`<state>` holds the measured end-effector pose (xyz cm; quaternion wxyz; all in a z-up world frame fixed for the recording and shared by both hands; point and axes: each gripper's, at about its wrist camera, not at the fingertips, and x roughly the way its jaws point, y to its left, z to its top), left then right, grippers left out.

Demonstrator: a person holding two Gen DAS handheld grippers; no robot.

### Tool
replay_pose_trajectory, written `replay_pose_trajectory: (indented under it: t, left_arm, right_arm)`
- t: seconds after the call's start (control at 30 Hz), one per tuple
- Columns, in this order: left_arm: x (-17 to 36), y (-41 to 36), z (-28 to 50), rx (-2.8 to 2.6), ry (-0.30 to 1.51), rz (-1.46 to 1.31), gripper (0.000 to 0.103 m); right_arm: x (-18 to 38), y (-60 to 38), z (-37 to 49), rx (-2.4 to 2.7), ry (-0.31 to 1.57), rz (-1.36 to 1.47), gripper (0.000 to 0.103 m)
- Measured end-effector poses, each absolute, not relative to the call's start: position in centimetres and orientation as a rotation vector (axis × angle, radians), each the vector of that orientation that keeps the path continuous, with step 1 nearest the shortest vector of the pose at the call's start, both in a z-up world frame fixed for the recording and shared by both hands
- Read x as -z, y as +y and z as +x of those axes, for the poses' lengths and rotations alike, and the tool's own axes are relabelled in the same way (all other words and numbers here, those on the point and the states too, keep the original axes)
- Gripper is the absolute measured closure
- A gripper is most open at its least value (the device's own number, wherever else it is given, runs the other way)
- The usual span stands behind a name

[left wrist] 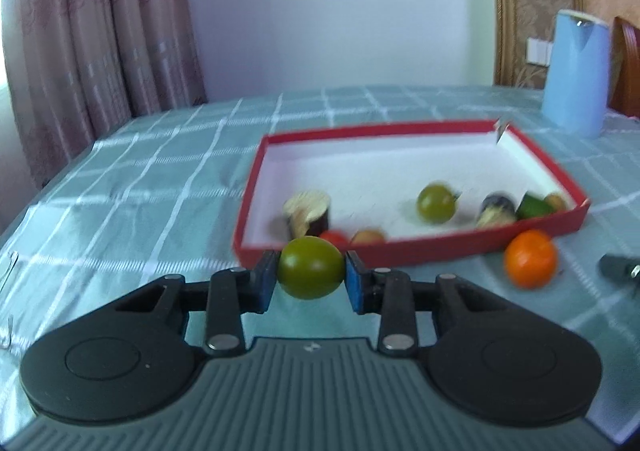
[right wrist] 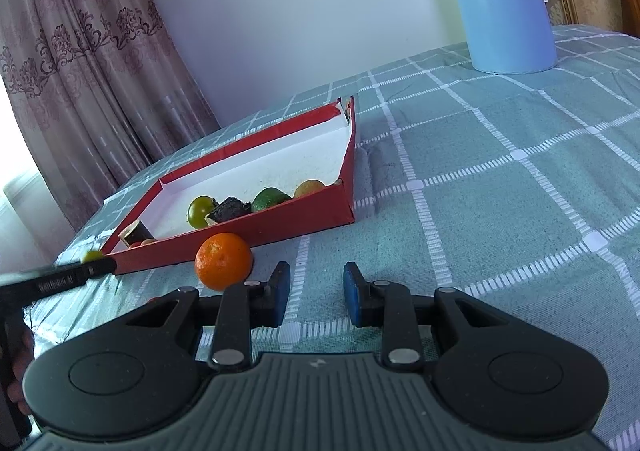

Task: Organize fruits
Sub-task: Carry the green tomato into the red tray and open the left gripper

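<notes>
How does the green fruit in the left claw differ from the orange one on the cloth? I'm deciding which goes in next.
The green fruit is smooth, olive-coloured and pinched between the left claw pads; the orange fruit is bright, dimpled and lies free on the tablecloth beside the red box. In the left wrist view the green one looks bigger, being nearer. Both are round and outside the box.

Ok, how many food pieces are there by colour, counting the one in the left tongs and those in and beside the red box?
Green fruit: 3
Orange fruit: 1
Red fruit: 1
Tan fruit: 2
Dark cut pieces: 2
Total: 9
</notes>
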<state>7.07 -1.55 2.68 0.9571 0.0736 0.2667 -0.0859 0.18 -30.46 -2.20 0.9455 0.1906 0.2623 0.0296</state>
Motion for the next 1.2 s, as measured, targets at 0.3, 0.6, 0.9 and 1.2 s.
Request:
replay_pose_trajectory:
  t: [0.3,0.6,0.9,1.2]
  left_arm:
    - [-3.9,-6.1,10.8,0.209,0.537,0.155,0.071]
    - [-3.5,-6.4,11.4,0.154,0.528,0.158,0.037]
    - [-3.9,-0.9,5.0,0.073,0.483,0.09,0.006]
    - [-1.4,2.2,1.3,0.044,0.516,0.054,0.003]
  right_arm:
    - [2.3,-30.6,0.2,-0.063,0.533,0.398,0.075]
    - [2.3,-30.8,0.2,-0.07,0.534,0.411,0.075]
    - [2.3,-30.7,0.2,-0.067,0.534,0.405,0.075]
    - [1.6,-27.3,-0.5,-0.172,0.527,0.272,0.075]
